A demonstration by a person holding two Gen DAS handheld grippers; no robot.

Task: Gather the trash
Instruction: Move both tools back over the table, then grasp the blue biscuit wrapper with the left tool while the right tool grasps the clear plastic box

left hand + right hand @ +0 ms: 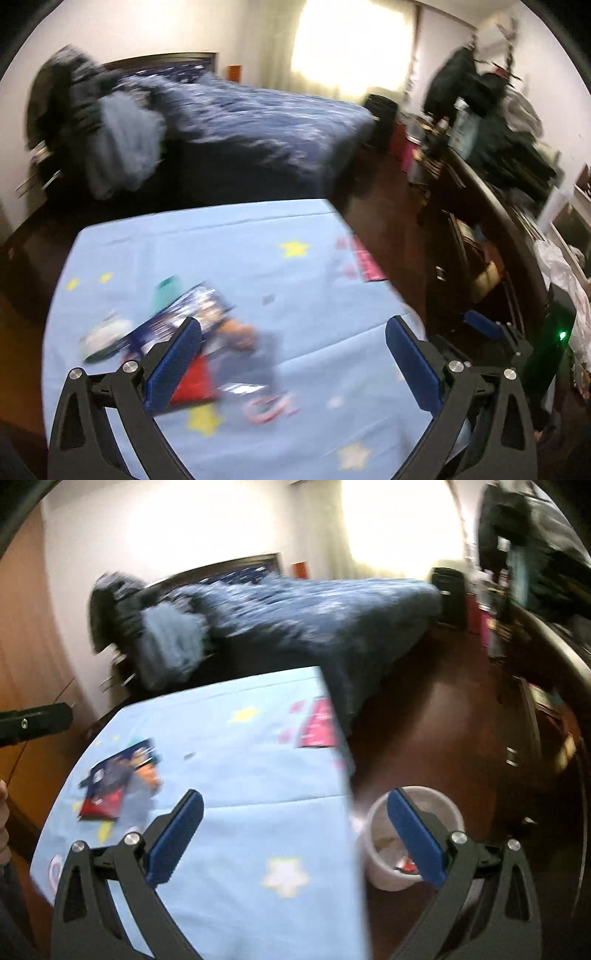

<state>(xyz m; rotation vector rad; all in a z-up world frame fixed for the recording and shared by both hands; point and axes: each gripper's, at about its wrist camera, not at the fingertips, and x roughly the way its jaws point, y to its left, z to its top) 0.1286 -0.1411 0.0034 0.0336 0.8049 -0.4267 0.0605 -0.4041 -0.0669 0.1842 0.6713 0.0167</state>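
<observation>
Both views are motion-blurred. A table with a light blue star-print cloth (pixel 229 251) holds a pile of trash: a dark blue and red wrapper (pixel 184 317), a teal piece (pixel 166 291) and a white and green piece (pixel 103 336). My left gripper (pixel 293 328) is open and empty, just above and right of the pile. In the right wrist view the same wrappers (pixel 114 779) lie at the table's left. My right gripper (pixel 295 801) is open and empty over the table's right edge. A white waste bin (pixel 373 830) with some trash inside stands on the floor beside the table.
A pink packet (pixel 319 723) lies at the table's far right edge, also in the left wrist view (pixel 364 260). A bed with a dark blue duvet (pixel 258 122) stands behind. A cluttered dark desk (pixel 491 206) runs along the right. Dark wood floor (pixel 424 720) lies between.
</observation>
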